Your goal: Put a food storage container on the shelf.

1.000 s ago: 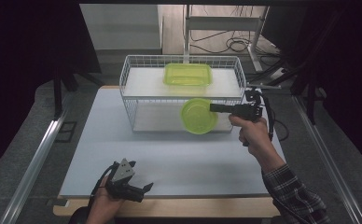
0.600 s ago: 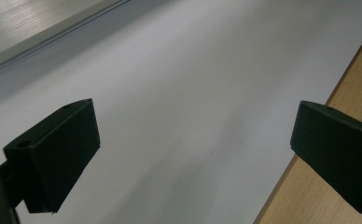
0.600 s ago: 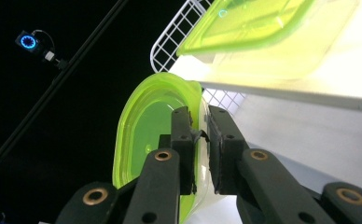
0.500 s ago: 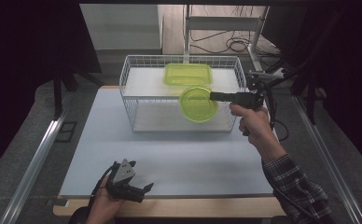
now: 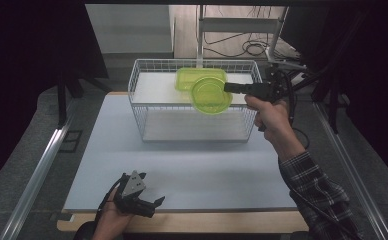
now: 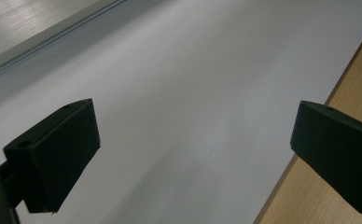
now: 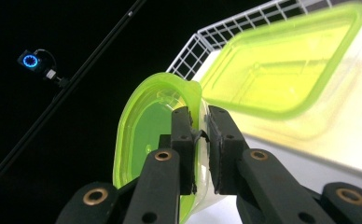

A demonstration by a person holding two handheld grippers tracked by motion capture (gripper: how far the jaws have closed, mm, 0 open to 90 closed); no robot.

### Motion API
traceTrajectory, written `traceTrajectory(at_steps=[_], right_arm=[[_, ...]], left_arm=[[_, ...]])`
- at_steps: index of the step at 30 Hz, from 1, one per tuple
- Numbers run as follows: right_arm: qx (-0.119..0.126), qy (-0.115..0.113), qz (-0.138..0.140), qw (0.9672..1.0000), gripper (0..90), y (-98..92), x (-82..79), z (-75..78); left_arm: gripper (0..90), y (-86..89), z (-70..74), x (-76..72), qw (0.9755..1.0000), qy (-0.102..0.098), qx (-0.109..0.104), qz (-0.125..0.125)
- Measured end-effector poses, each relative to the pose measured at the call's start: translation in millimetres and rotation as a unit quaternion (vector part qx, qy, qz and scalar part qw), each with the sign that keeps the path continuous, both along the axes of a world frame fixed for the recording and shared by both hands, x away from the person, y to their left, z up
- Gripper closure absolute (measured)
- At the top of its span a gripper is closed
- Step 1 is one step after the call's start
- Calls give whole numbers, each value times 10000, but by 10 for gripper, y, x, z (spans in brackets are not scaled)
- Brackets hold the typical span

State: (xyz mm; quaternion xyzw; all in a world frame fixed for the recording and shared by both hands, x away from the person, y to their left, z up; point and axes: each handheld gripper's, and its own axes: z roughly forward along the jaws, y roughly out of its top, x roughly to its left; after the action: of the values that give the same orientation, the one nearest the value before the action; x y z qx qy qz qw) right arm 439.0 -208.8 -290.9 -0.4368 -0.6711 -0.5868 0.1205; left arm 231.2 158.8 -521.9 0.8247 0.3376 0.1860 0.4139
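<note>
A round yellow-green plastic container (image 5: 210, 96) hangs in the air over the front of the white wire basket (image 5: 147, 107), gripped by its rim. My right gripper (image 5: 228, 88) is shut on that rim, its jaws pointing left; in the right gripper view the round container (image 7: 146, 135) is pinched between the pads of the right gripper (image 7: 200, 140). A rectangular yellow-green container (image 5: 194, 75) lies inside the basket at the back, also seen as the rectangular container (image 7: 286, 70). My left gripper (image 5: 154, 204) rests low at the table's front edge, open and empty (image 6: 193, 154).
The grey-white mat (image 5: 192, 165) covers the table, with a wooden strip (image 5: 207, 222) at its front edge. Dark curtains stand on both sides. Cables and a metal frame (image 5: 242, 30) lie behind the basket.
My right gripper has lifted the round container from in front of the basket's right end up and leftward to above its rim. The left gripper has stayed put.
</note>
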Motion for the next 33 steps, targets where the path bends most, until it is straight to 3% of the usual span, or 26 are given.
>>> traceTrajectory(at_steps=[17, 27, 33], right_arm=[[-131, -226, -544, 9982, 812, 169, 301, 315], [-346, -280, -834, 9955, 811, 374, 477, 350], [-664, -327, -1115, 9910, 810, 459, 573, 298]], left_arm=[[12, 1, 2, -4, 10000, 5, -23, -10], [13, -2, -1, -9, 10000, 12, 1, -44], [13, -8, -5, -12, 10000, 19, 60, -69]])
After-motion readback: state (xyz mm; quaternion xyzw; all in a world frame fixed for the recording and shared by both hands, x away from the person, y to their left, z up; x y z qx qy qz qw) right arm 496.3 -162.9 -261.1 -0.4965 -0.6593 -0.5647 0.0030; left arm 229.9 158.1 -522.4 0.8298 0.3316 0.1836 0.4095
